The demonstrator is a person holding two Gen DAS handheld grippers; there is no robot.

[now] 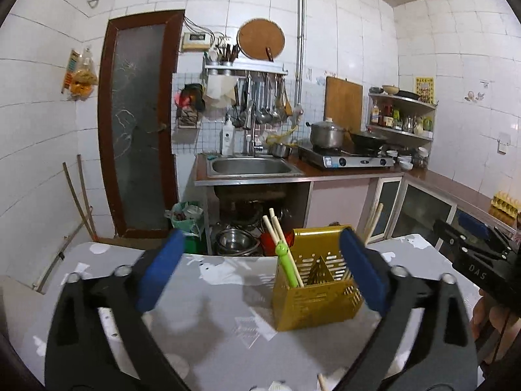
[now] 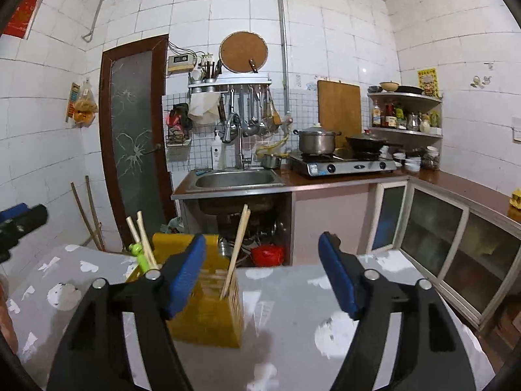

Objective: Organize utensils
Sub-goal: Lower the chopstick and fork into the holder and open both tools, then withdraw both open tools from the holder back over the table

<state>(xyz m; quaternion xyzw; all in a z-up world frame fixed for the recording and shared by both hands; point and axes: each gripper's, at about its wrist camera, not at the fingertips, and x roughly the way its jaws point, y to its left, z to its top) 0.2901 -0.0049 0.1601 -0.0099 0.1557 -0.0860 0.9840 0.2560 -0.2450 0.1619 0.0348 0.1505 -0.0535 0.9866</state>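
A gold perforated utensil holder (image 1: 317, 296) (image 2: 208, 312) stands on the grey patterned table (image 1: 211, 325). One pair of pale chopsticks joined by a green clip (image 1: 286, 254) (image 2: 143, 244) leans in one end of it. Another pale pair (image 2: 237, 254) stands in the other end. My left gripper (image 1: 262, 234) is open and empty, and its right pad hides the holder's right edge. My right gripper (image 2: 262, 239) is open and empty too, with the holder behind its left pad. A pale stick end (image 1: 322, 381) lies on the table near the bottom edge.
Beyond the table's far edge are a steel sink (image 2: 237, 179) with bowls stored under it, a gas stove (image 2: 342, 164) with a pot and a wok, and glass-door cabinets (image 2: 456, 244) along the right. A brown door (image 2: 133, 137) is at the left.
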